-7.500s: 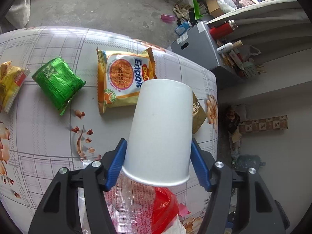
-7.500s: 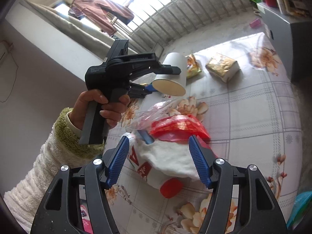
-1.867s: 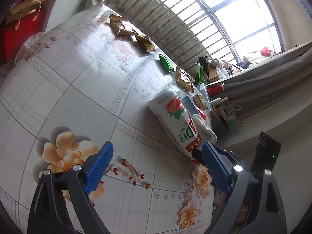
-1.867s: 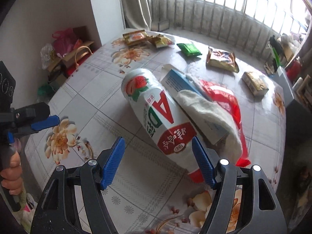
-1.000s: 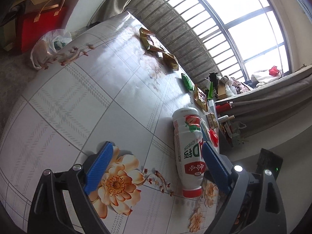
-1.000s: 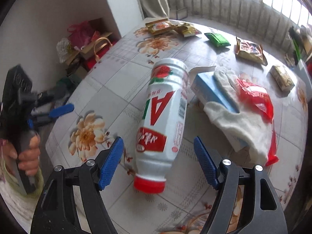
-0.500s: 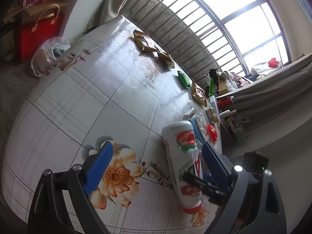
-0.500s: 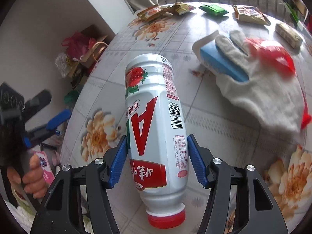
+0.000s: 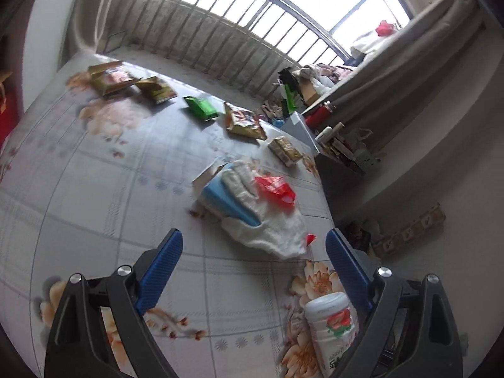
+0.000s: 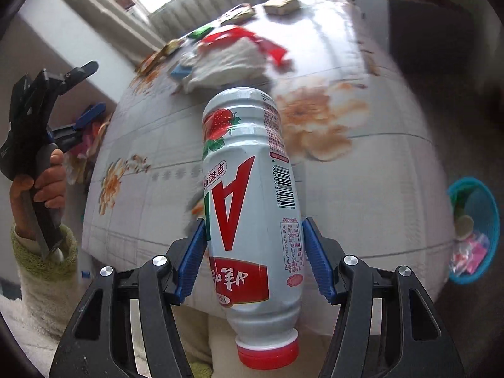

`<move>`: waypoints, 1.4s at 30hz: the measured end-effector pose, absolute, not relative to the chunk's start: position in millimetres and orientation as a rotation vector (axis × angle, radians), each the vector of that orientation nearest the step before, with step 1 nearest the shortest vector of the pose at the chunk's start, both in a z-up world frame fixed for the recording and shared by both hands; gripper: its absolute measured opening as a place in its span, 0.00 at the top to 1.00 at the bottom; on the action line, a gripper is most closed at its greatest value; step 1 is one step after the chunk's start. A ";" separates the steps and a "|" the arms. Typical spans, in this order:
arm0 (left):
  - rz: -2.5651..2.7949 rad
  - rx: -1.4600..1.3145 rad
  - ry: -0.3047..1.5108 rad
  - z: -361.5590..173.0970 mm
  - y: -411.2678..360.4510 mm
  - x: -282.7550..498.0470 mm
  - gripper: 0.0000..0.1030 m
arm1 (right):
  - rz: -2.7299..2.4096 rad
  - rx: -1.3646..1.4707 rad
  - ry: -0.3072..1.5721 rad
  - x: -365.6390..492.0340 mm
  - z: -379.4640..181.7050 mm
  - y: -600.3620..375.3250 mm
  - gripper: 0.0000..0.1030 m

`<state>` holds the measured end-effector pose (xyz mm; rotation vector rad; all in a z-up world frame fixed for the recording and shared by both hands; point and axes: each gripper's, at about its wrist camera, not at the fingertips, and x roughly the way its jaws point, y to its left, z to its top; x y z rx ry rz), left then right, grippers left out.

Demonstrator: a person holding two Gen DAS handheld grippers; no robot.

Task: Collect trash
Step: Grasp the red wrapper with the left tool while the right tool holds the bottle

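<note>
— Bottle label?
— White, a big red "A", a strawberry, a barcode, Chinese characters I can't read; red cap toward the camera.
— Who has it?
— Right gripper, jaws clamped on its sides, raised over the table. Left gripper gapes wide, holding nothing, in a hand.
— Beyond the jaws?
— Glove, blue box, red wrapper, snack packets. Blue basket right.

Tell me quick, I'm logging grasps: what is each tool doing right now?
Left tool: open, holding nothing.
Right tool: closed on the bottle.
</note>
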<state>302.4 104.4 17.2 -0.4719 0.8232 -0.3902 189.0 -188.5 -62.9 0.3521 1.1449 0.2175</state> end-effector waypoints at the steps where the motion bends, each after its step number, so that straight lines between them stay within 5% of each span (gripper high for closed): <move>1: -0.409 -0.454 0.829 18.7 93.3 311.9 0.13 | 0.187 0.380 1.134 188.9 -63.4 -198.9 0.44; 13: -0.487 0.160 0.820 3.5 -29.3 387.0 0.16 | 0.131 0.490 1.069 200.5 -68.6 -243.1 0.44; 23: -0.365 0.308 0.988 -47.1 -49.3 447.4 0.46 | 0.177 0.525 1.072 201.9 -76.2 -241.5 0.45; 32: -0.354 0.255 0.974 -39.5 -39.9 446.8 0.73 | 0.174 0.533 1.068 200.3 -75.3 -242.6 0.45; 42: -0.365 0.149 0.883 -14.9 -24.4 439.8 0.84 | 0.162 0.536 1.055 197.5 -75.0 -242.7 0.46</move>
